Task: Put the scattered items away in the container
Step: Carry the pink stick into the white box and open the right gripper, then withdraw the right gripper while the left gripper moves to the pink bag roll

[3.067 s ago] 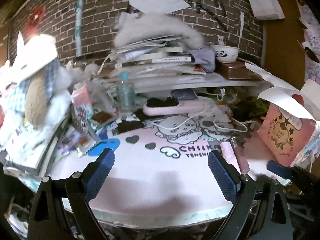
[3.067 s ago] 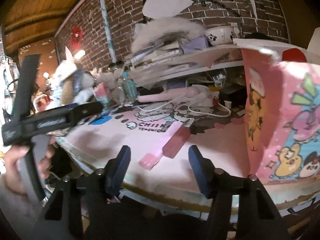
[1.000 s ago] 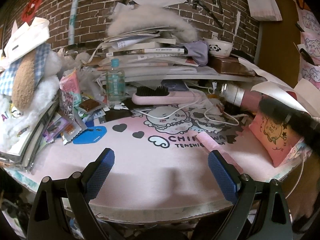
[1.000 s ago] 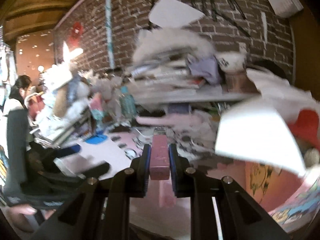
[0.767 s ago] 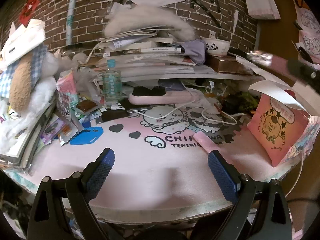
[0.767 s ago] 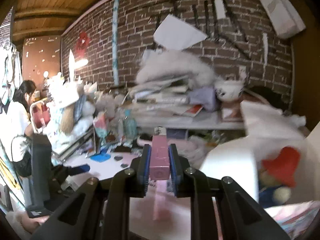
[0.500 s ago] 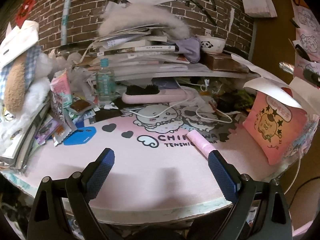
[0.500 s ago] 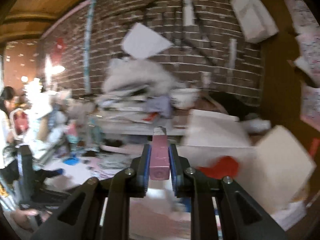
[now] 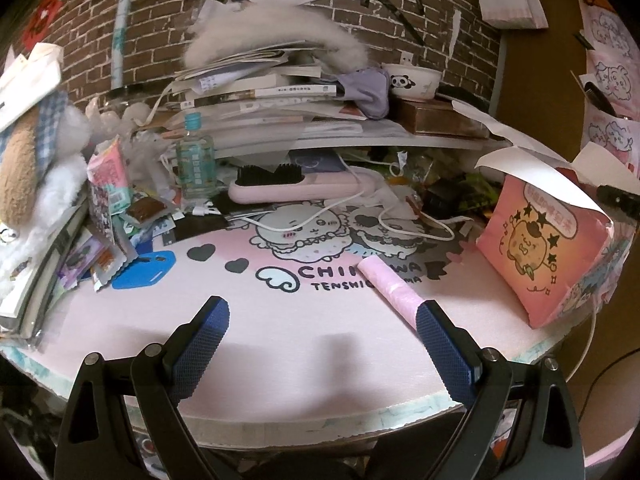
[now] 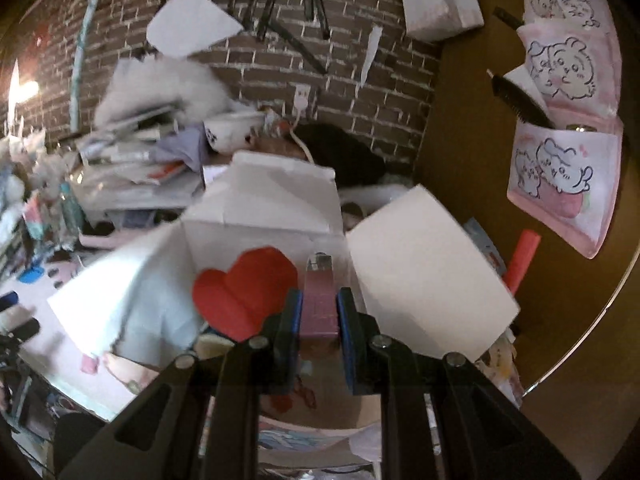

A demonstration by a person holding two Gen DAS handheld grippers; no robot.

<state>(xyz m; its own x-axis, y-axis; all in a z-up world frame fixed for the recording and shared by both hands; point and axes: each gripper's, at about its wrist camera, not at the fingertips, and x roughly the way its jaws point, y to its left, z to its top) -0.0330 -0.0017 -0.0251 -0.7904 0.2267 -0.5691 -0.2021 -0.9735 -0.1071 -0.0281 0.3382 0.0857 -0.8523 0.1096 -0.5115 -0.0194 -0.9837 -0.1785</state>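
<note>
Right gripper (image 10: 319, 316) clamped on a dusty-pink tube (image 10: 319, 300), blue pads pressed against both its sides, the tube's capped end pointing forward. It hangs over the open top of the pink box (image 10: 264, 200), white flaps spread to either side and a red heart-shaped tab (image 10: 244, 290) just left of the tube; whether the tube's tip is already below the rim cannot be told. View blurred toward the left edge. Left gripper (image 9: 322, 322) spread wide with nothing between the fingers (image 9: 202, 344), low over the near edge of the pink table mat (image 9: 280, 344). On the mat, a pale pink roll (image 9: 390, 288) lies at a slant just in front of the right pad, its near end hidden behind that pad. From this side the pink box (image 9: 536, 248) stands at the mat's right edge, cartoon print on its face, white flap raised above. Farther back: a pink hairbrush (image 9: 296, 188) lying flat, a white cable (image 9: 360, 224) looped across the printed characters, a clear bottle (image 9: 195, 160) with a blue cap upright. A blue tag (image 9: 142, 270) lies at the left, beside a heap of packets. On the shelf behind, stacked books (image 9: 260, 96) and a panda bowl (image 9: 412, 80) against the brick wall.
</note>
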